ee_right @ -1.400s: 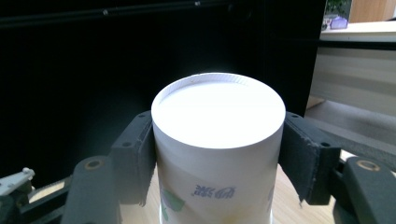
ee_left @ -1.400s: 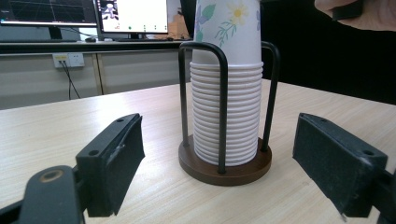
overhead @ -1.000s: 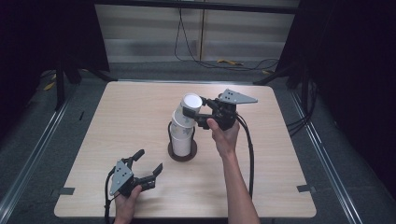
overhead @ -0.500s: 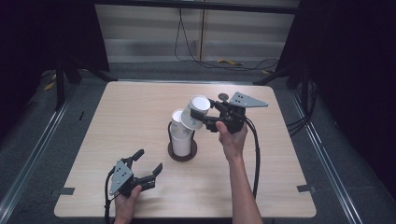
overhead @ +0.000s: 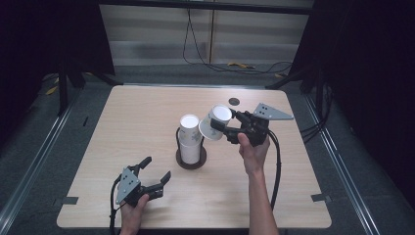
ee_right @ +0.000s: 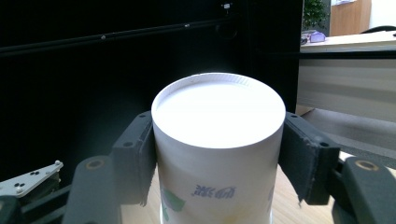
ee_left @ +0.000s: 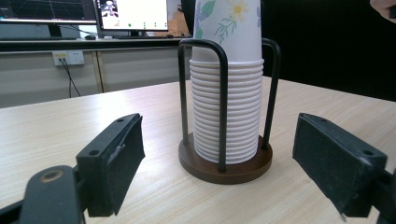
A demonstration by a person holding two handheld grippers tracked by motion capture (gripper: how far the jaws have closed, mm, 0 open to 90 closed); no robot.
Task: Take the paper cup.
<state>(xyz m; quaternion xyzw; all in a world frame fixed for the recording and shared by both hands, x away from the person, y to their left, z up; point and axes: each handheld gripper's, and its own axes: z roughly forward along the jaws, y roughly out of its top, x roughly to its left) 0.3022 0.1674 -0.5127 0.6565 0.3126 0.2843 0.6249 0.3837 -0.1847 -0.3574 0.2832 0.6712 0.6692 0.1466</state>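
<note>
A stack of white flowered paper cups stands upside down in a black wire holder with a brown round base at mid-table. In the left gripper view the stack and holder stand straight ahead, beyond the jaws. My right gripper is shut on one upturned cup, held tilted in the air just right of the stack's top. In the right gripper view both pads press that cup's sides. My left gripper rests open near the table's front left, with nothing between its jaws.
A small dark round spot sits on the tabletop behind the right gripper. Cables lie on the floor beyond the far edge. Monitors stand on a desk in the background of the left gripper view.
My right gripper has carried the cup off the stack's top, to the right, and tilted it. The left gripper has stayed in place.
</note>
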